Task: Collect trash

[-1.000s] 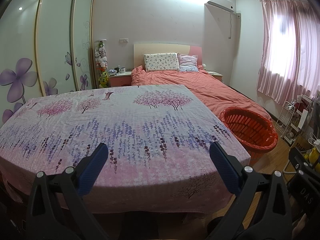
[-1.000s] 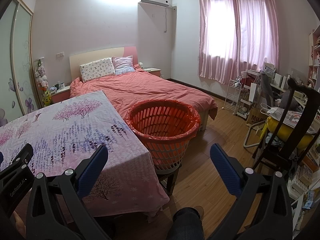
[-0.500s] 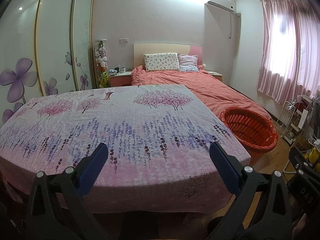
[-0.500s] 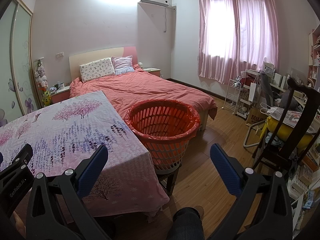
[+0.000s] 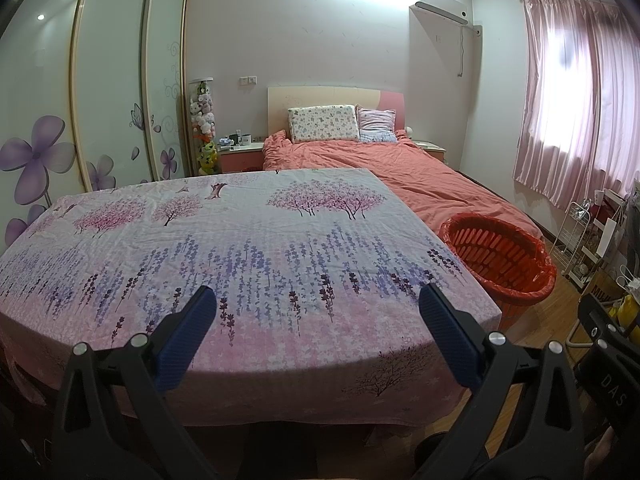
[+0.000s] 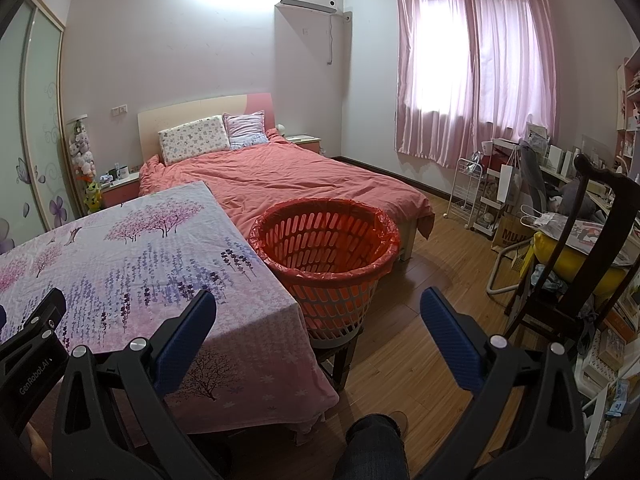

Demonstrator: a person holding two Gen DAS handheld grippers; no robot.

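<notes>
**Left wrist and right wrist views: both grippers spread wide, holding nothing**

Left wrist view: your left gripper (image 5: 318,310) hangs over the near edge of the floral tablecloth (image 5: 240,248), jaws wide apart with nothing between them. The cloth hides whatever table it covers. To its right the orange basket (image 5: 500,256) with its red liner stands just beside the cloth's corner; its lower half is hidden behind that corner. At the far right edge, a black part of your other gripper is cut off by the frame.

Right wrist view: at the far left, a black body marked "GenRobot.AI" pokes in, mostly cropped. Your right gripper (image 6: 319,312) is likewise spread wide and empty, pointing at the basket (image 6: 326,256), which sits on what looks like a low stool, largely hidden. Behind it lies the bed (image 6: 288,176). No trash is discernible on the cloth or inside the basket from here. The cluttered desk (image 6: 560,184) on the right is too jumbled to make out.
</notes>
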